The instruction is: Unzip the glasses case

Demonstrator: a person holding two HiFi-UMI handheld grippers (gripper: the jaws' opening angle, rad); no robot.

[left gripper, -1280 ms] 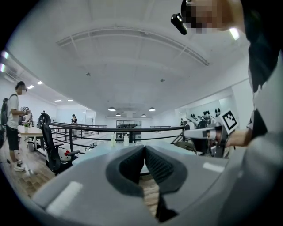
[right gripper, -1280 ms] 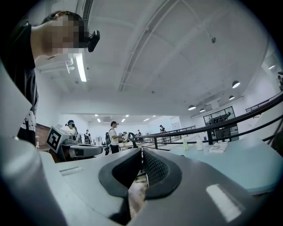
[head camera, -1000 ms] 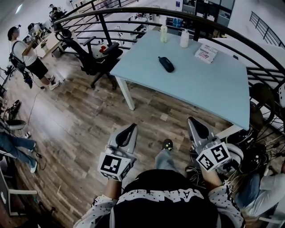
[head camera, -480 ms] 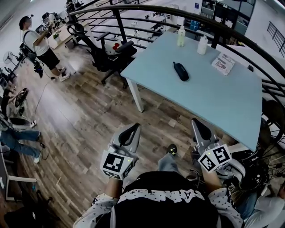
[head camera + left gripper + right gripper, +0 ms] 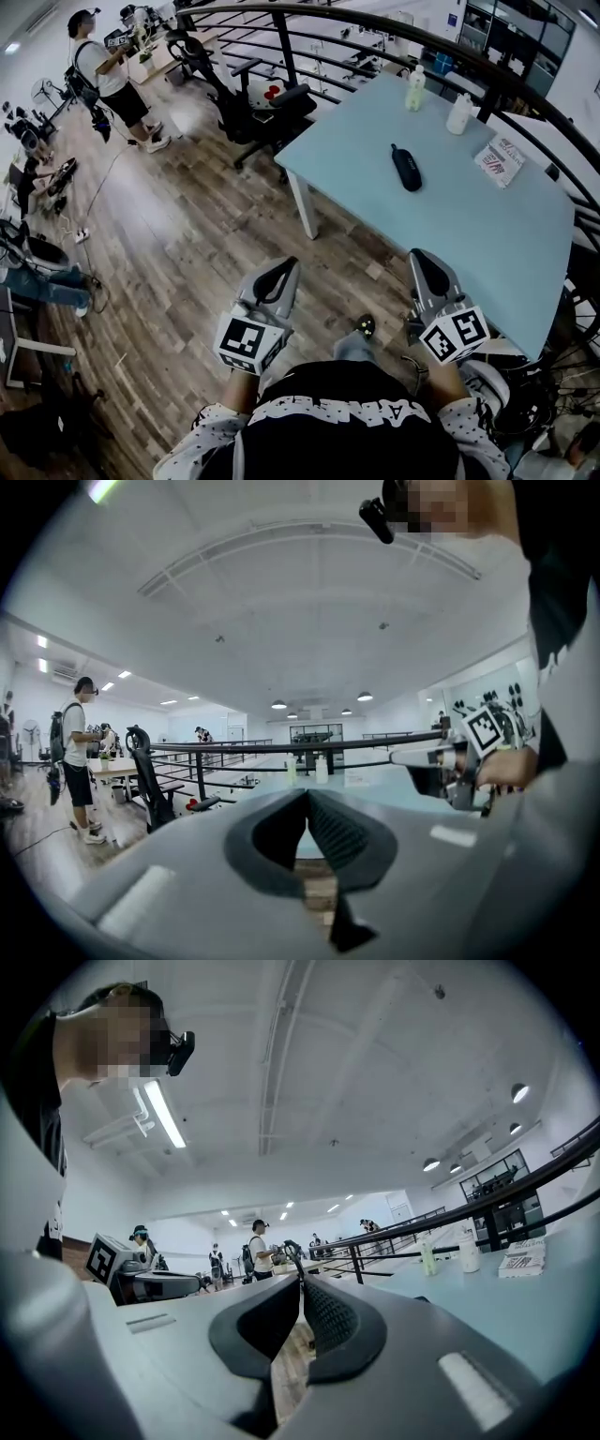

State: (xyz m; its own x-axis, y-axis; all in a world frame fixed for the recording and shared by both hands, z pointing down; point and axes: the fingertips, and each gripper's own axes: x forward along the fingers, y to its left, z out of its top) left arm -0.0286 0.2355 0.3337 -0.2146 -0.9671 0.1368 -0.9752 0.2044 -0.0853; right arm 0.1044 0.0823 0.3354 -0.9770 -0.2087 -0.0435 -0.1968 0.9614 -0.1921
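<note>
The black glasses case (image 5: 406, 167) lies zipped on the light blue table (image 5: 487, 225), towards its far side. Both grippers are held level in front of the person's body over the wooden floor, short of the table's near edge. My left gripper (image 5: 283, 267) is shut with nothing in it, and in the left gripper view its tips (image 5: 306, 795) meet. My right gripper (image 5: 420, 256) is shut and empty too, its tips (image 5: 300, 1281) together. A small dark shape on the table in the right gripper view may be the case (image 5: 418, 1298).
Two white bottles (image 5: 415, 89) (image 5: 459, 113) and a printed packet (image 5: 500, 161) stand at the table's far side. A black curved railing (image 5: 375, 28) runs behind it. A black office chair (image 5: 267, 108) stands left of the table. A person (image 5: 103, 70) stands far left.
The table and case have slid right and downward in the head view and look nearer. Both grippers stay shut and held out in front, closer to the table's edge.
</note>
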